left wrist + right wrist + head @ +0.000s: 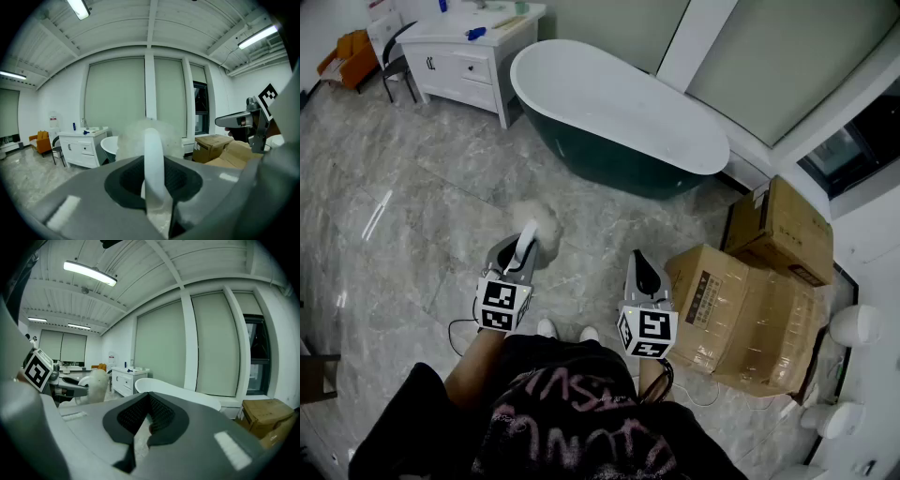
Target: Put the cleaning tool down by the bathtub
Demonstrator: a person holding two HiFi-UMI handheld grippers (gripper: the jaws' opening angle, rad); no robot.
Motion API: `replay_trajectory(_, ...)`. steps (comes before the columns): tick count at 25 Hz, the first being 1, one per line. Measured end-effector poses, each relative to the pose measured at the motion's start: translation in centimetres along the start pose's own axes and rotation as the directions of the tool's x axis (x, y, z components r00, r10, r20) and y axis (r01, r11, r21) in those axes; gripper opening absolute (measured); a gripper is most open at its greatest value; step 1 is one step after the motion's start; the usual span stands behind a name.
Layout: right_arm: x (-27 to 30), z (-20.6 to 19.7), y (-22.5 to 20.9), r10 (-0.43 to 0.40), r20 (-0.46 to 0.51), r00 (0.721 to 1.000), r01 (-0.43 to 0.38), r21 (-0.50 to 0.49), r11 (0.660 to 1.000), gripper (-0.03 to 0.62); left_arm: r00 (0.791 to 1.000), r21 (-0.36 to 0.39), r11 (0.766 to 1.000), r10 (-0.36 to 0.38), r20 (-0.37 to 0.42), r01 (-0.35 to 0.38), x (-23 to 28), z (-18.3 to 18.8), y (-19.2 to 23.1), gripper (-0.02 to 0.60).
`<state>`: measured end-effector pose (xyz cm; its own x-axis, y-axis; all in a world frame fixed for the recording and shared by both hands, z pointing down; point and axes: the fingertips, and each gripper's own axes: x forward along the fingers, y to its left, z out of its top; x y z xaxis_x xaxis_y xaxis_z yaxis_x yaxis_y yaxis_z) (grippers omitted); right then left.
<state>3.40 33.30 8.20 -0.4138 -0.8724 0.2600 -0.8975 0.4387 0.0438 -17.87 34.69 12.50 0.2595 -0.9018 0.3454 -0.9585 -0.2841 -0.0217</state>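
Partly blurred, the fluffy cleaning tool (540,221) juts from the left gripper (523,251), clamped on its handle; right gripper (639,266) closed, empty, over marble floor (412,202) near the bathtub (609,103).

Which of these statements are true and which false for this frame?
1. The left gripper is shut on the white handle of a fluffy duster. True.
2. The right gripper holds a sponge. False: its jaws are together with nothing between them.
3. The fluffy duster lies inside the bathtub. False: it is held up over the floor, short of the tub.
4. Cardboard boxes stand on the person's right. True.
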Motion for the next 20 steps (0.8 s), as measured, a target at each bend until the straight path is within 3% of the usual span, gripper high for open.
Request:
replay_trajectory(10,-0.3,-0.9,0.2,-0.018,-0.008,1.000,0.018,0.008,1.000,0.011,0.999,0.016,0.999,-0.036,-0.013,0.036,-0.1,-1.0,-0.5,0.087)
replay_trajectory(20,-0.7,-1.4,1.0,-0.058,-0.006,0.998,0.058,0.019,0.998,0.012,0.998,-0.019,0.999,-0.043,-0.037,0.043,-0.9,-2.7,1.0,0.087)
